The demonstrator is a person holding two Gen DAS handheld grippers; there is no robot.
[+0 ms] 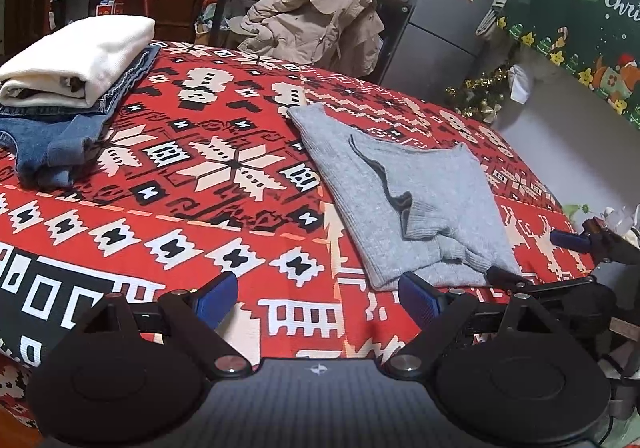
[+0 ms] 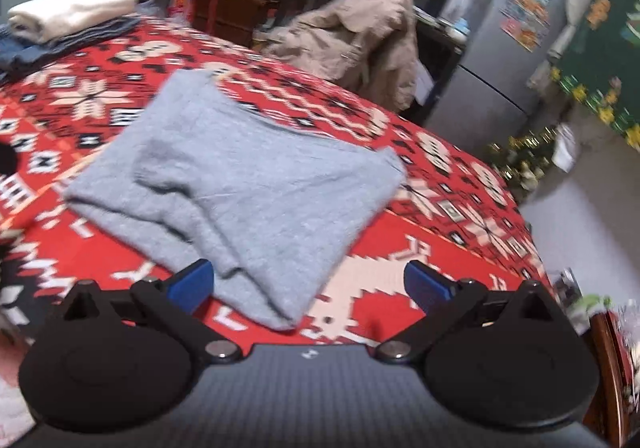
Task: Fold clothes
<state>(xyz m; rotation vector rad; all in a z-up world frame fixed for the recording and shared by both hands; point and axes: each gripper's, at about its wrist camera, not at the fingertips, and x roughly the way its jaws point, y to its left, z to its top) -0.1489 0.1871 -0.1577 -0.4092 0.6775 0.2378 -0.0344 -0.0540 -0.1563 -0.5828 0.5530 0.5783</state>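
The grey ribbed knit sweater lies partly folded on the red, white and black patterned blanket covering the work surface. In the left wrist view its long axis runs from far left to near right, with a sleeve or flap turned in over the body and a bunched cuff near the front edge.

The left gripper hangs low at the near edge of the blanket. Its jaws are spread wide and hold nothing. The sweater's near edge sits just beyond and to the right of the right blue pad, close to it but with no visible contact.

The right gripper also has its jaws spread wide and empty. In the right wrist view the sweater's near corner lies between the two blue pads, nearer the left one. This view is motion-blurred, so contact cannot be judged.

At the far left, a folded cream knit garment rests on a stack of blue denim, well apart from the sweater.

Judgement: the right gripper is better placed for the near corner; the next fold would carry the near edge toward the far end along the long axis.
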